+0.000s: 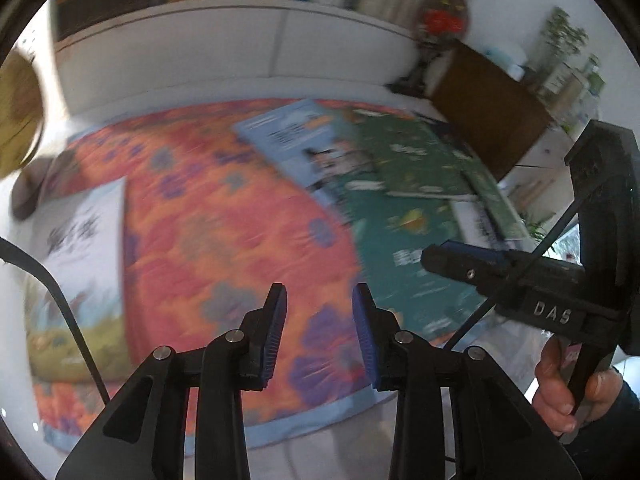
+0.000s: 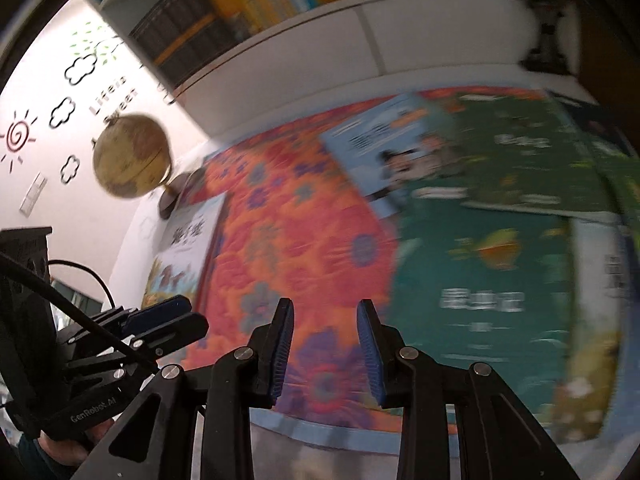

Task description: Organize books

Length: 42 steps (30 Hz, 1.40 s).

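Both tongs empty. Left gripper (image 1: 319,332) and right gripper (image 2: 325,346) each show a narrow gap between ribbed blue pads, nothing in it. I'm between picks, I reckon. Ahead-right of both: overlapping pile of thin glossy books, teal book (image 2: 480,280) nearest, green book (image 2: 524,160) and blue book (image 2: 384,140) beyond. White book (image 1: 86,240) lies far left on the quilted floral mat (image 1: 224,216). Next: open wider, slip under a flat edge.

Overlapping green books (image 2: 480,280) and blue book (image 2: 384,140), flat on floral cloth (image 2: 288,240)
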Each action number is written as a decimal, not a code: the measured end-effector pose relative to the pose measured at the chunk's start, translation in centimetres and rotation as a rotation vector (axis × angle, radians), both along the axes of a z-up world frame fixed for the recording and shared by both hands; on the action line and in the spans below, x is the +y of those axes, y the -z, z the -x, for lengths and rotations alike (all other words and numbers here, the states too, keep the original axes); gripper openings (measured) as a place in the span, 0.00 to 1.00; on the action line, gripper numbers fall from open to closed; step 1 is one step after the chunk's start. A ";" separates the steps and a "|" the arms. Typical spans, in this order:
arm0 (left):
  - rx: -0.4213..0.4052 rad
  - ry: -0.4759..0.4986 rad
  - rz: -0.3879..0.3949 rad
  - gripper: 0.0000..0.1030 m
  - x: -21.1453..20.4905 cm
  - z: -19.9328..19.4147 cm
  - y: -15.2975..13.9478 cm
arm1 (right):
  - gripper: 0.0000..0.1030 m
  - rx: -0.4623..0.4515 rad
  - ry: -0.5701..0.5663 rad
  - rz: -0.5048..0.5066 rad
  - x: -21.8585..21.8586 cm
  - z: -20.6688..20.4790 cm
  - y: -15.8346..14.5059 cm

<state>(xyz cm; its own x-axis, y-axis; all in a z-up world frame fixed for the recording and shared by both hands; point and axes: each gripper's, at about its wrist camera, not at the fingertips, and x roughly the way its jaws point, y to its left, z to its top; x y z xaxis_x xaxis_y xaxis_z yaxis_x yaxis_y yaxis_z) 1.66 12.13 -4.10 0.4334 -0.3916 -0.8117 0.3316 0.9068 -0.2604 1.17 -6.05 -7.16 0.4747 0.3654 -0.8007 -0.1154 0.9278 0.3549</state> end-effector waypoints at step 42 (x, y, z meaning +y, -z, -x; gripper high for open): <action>-0.027 -0.058 0.043 0.49 -15.9 -16.3 2.7 | 0.57 -0.050 0.182 0.143 -19.6 -10.9 0.0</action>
<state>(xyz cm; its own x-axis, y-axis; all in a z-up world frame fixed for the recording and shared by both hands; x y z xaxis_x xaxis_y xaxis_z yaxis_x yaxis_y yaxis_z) 17.95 -3.73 -6.78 0.4779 -0.3991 -0.7825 0.2863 0.9129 -0.2908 12.06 -25.68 -7.12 0.5626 0.1544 -0.8122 0.0447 0.9753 0.2164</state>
